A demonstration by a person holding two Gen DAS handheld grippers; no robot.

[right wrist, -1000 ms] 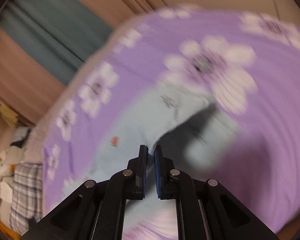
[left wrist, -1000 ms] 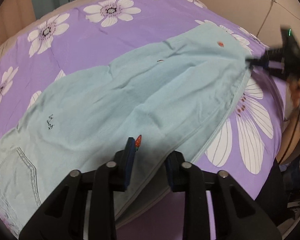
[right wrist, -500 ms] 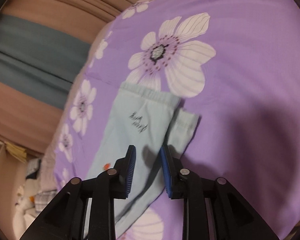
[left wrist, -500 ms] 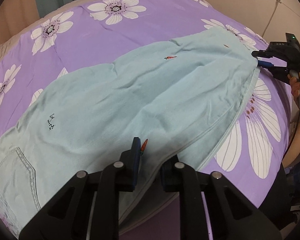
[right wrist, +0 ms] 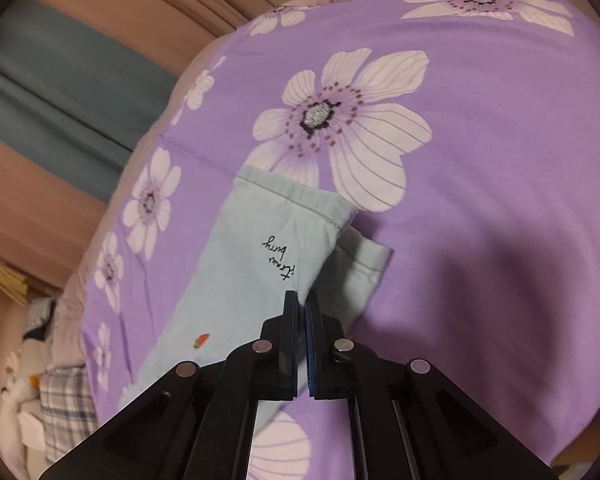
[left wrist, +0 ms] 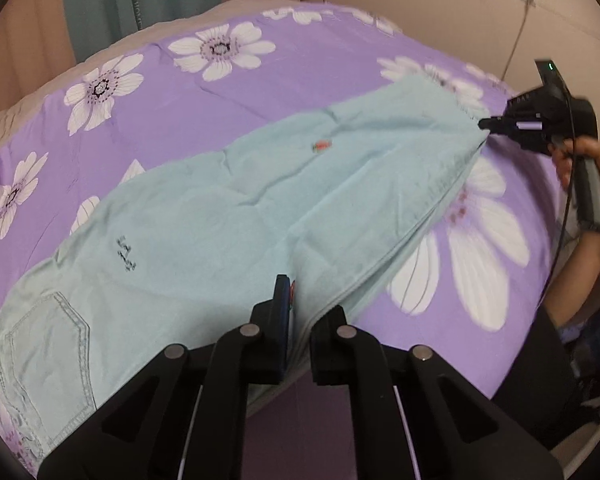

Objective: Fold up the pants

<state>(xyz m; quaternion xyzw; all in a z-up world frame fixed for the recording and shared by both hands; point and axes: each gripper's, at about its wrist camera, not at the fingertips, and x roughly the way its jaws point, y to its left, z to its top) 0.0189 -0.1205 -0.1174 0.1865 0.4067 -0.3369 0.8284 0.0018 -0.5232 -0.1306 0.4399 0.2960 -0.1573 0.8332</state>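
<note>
With both the left gripper [left wrist: 298, 320] and right gripper [right wrist: 302, 312] apparently clamped on the mint pants [left wrist: 228, 216], the person does best lifting both edges evenly, keeping the fabric taut.

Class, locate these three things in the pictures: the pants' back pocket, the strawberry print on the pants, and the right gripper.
back pocket [left wrist: 50, 344], left wrist view, on its stitched panel.
strawberry print [right wrist: 202, 340], right wrist view, on the red fruit.
right gripper [right wrist: 302, 312], right wrist view, between fingertips clamping the pants [right wrist: 236, 280].

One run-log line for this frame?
step: grip | light-blue cotton pants flat on purple floral bedspread | left tongs: shut on edge | right tongs: shut on cuff
</note>
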